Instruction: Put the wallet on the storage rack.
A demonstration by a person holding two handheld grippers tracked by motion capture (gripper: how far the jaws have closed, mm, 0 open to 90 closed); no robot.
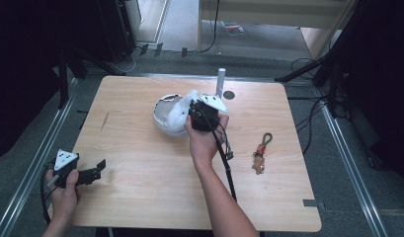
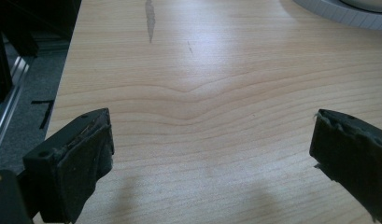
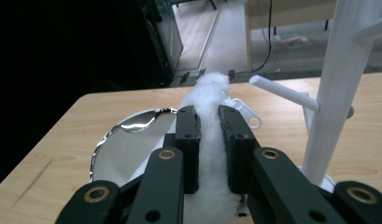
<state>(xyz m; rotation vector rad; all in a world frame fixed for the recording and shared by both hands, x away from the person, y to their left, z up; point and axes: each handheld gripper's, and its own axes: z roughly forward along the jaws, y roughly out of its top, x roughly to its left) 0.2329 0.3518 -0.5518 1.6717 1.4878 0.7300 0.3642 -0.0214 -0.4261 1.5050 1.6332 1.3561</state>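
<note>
The right gripper [image 3: 208, 149], seen in the right gripper view, has its two black jaws clamped on a fluffy white tuft of soft plush material [image 3: 211, 140], which bulges out above and below the pads. In the high view this right gripper [image 1: 192, 109] sits near the middle of the light wooden table [image 1: 155, 182], toward its far side, and holds the white tuft [image 1: 182, 111] over the right part of a round white tray with a mirror-like inner surface [image 1: 162, 118]. A small white loop-shaped clip [image 3: 247, 114] shows just behind the tuft; whether it is fastened to the tuft cannot be told from here. A white plastic stand with a side peg [image 3: 333, 84] rises just right of the gripper, and in the high view its post [image 1: 221, 81] stands at the far edge of the table.

The left gripper [image 2: 209, 149] rests at the near left corner of the table, its jaws standing wide apart with only bare wood between them; the high view shows it [image 1: 98, 168] well apart from the tray. A small keychain with a brown figure and a green loop [image 1: 261, 153] lies on the right side of the table, away from both grippers.
</note>
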